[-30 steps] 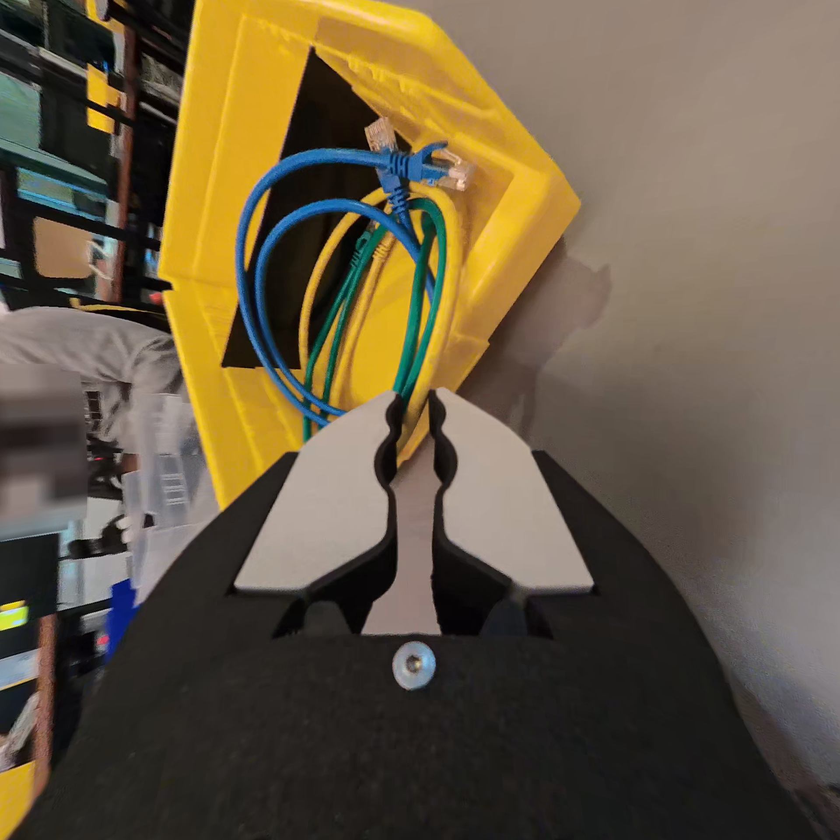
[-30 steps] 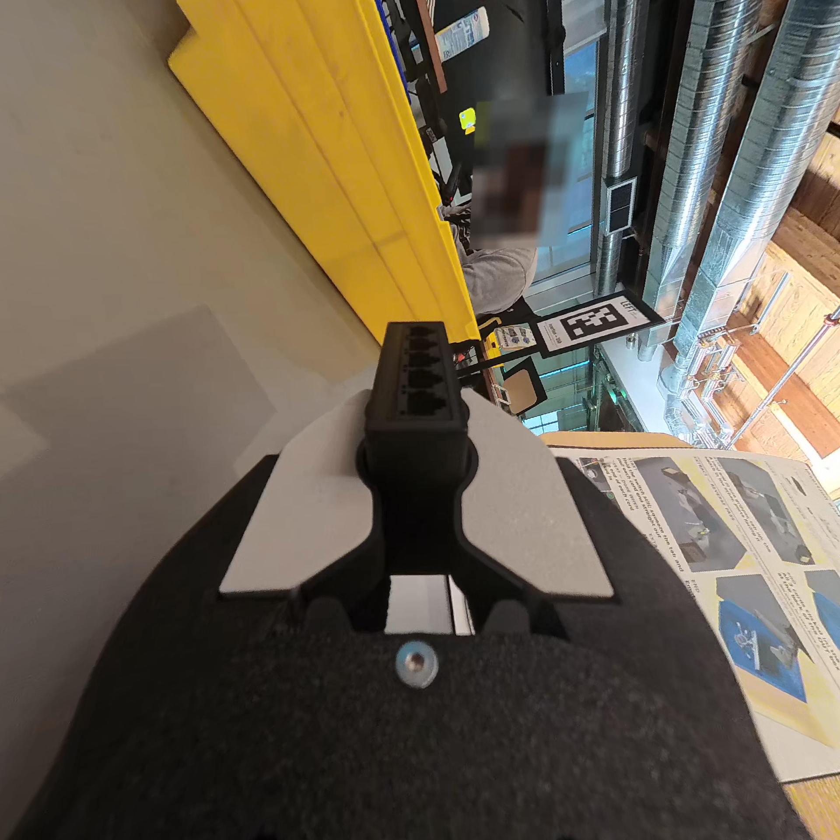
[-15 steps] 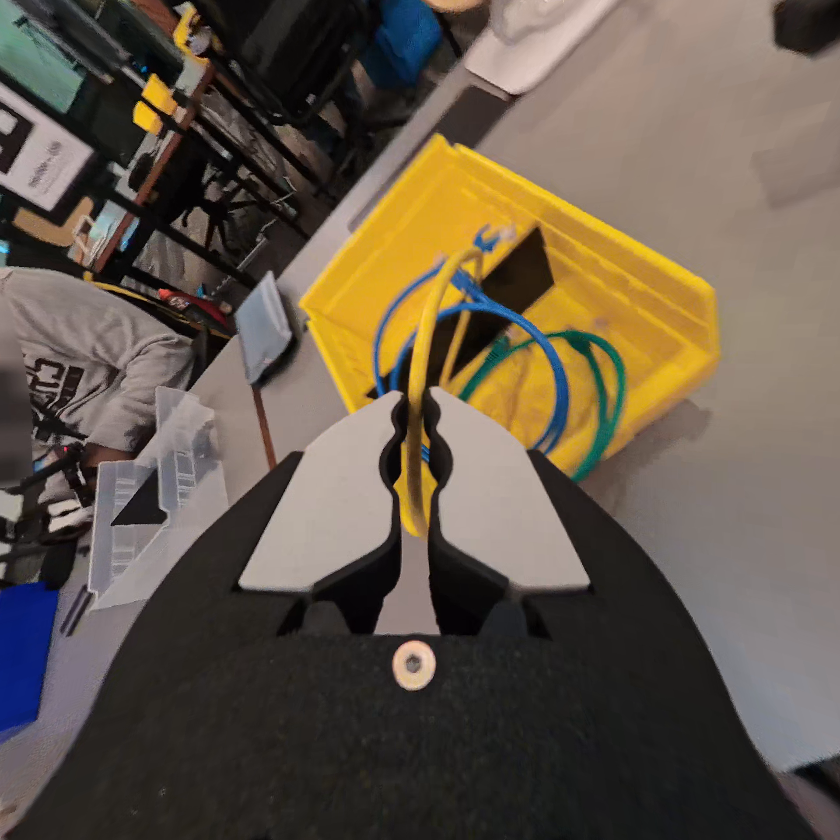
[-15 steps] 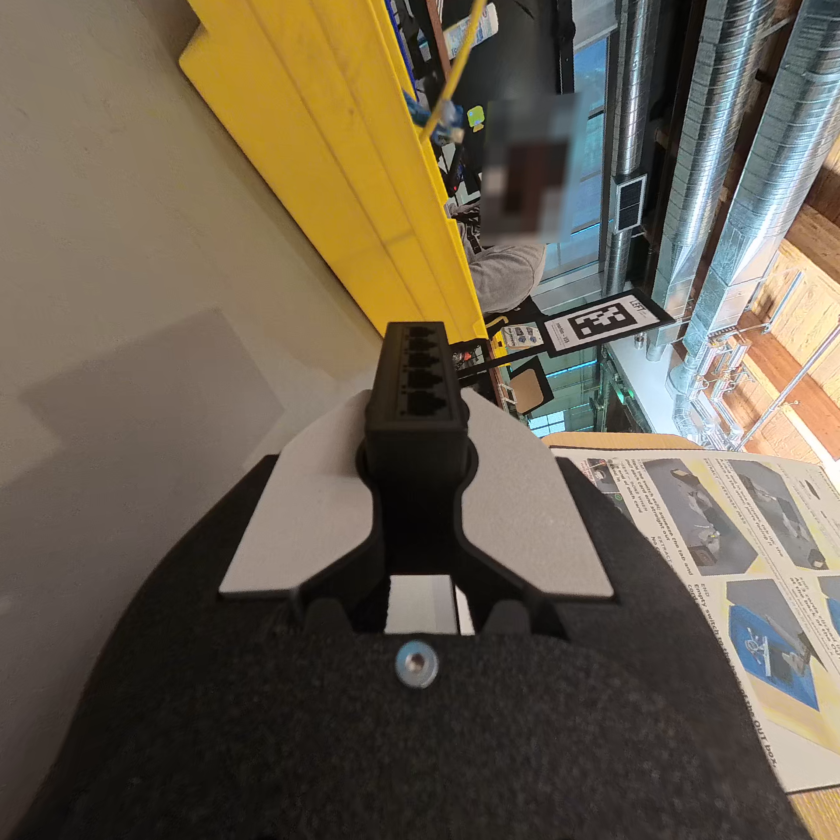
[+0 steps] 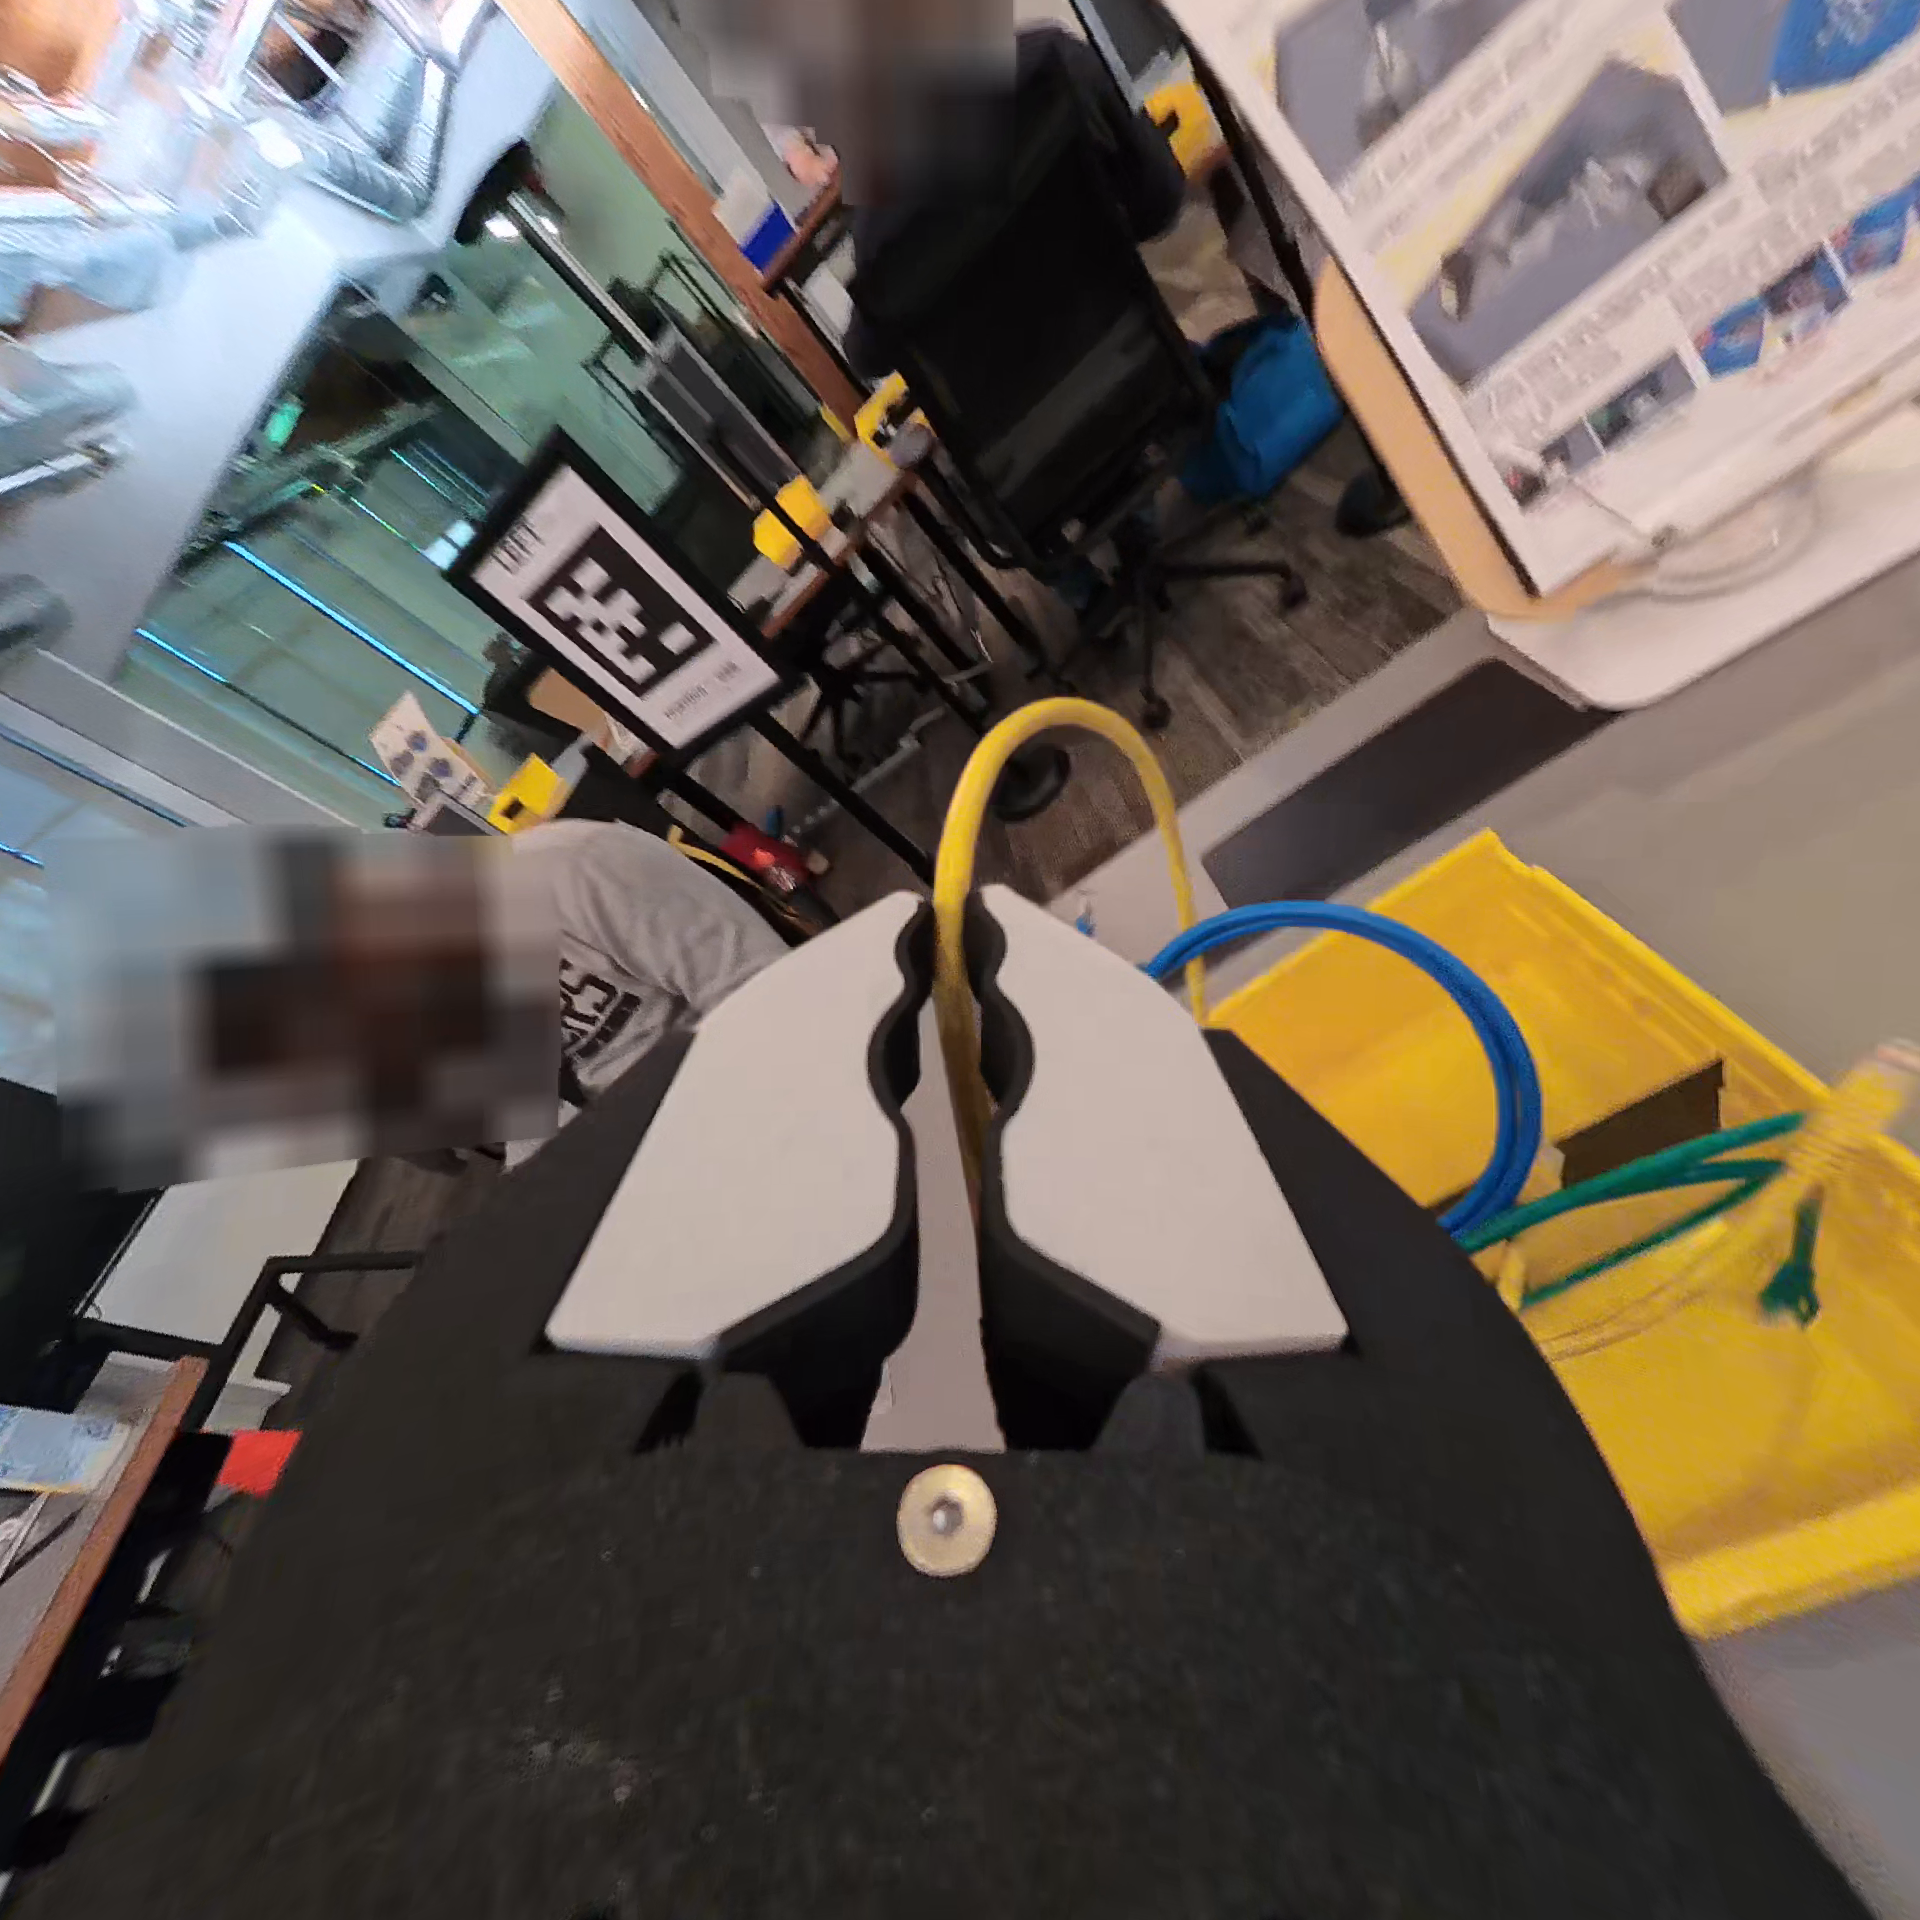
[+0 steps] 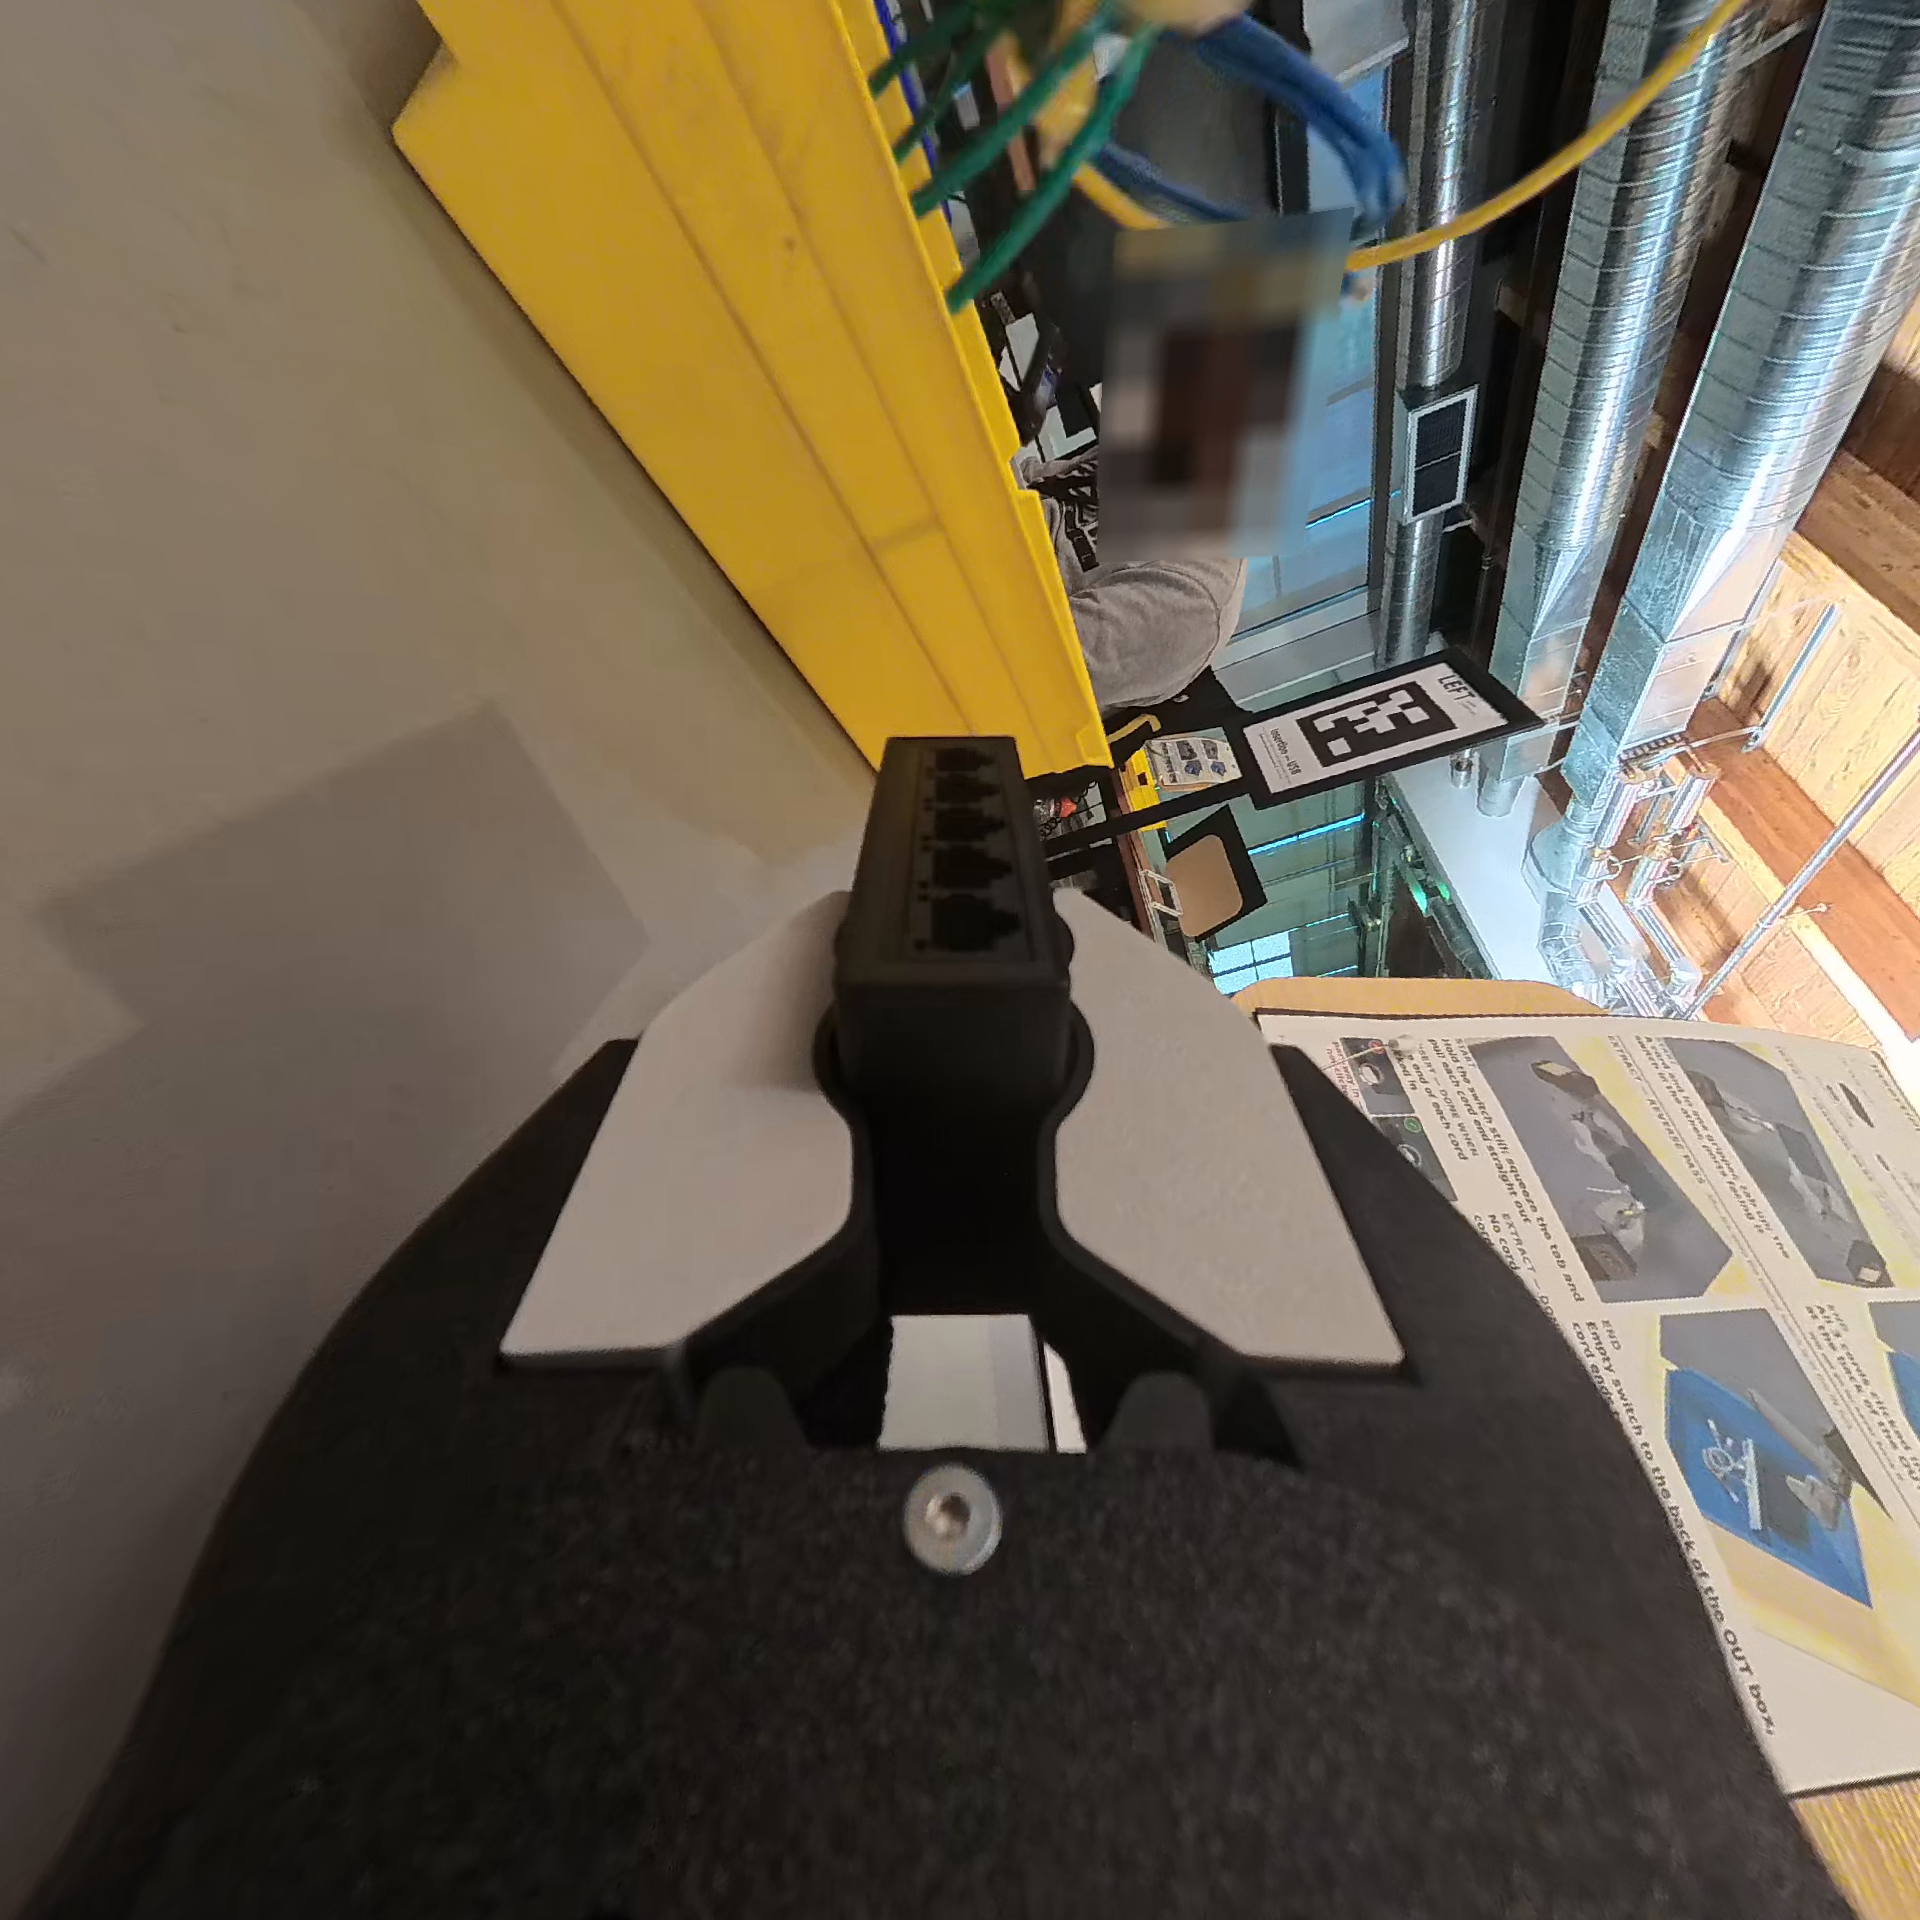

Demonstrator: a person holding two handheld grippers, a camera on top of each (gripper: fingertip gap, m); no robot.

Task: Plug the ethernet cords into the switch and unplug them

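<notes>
My left gripper point(image 5: 951, 914) is shut on a yellow ethernet cord point(image 5: 1049, 717), which arcs up out of the fingers and down toward the yellow bin point(image 5: 1714, 1382) at the right. A blue cord point(image 5: 1455, 966) and a green cord point(image 5: 1621, 1184) rise out of the bin with it. My right gripper point(image 6: 956, 935) is shut on a black switch point(image 6: 956, 883), with its row of empty ports facing the camera. The bin's side point(image 6: 727, 343) lies just beyond the switch, and the lifted cords point(image 6: 1039, 135) hang above it at the top of the right wrist view.
A grey table point(image 6: 260, 623) carries the bin. An instruction sheet point(image 6: 1662, 1299) lies at the right in the right wrist view. A person in a grey shirt point(image 5: 644, 966) sits beyond the table. Chairs, shelving and a marker board point(image 5: 623, 613) stand further off.
My left gripper has lifted and swung upward with the yellow cord, pulling the blue and green cords up out of the bin. The right gripper holds the switch nearly still.
</notes>
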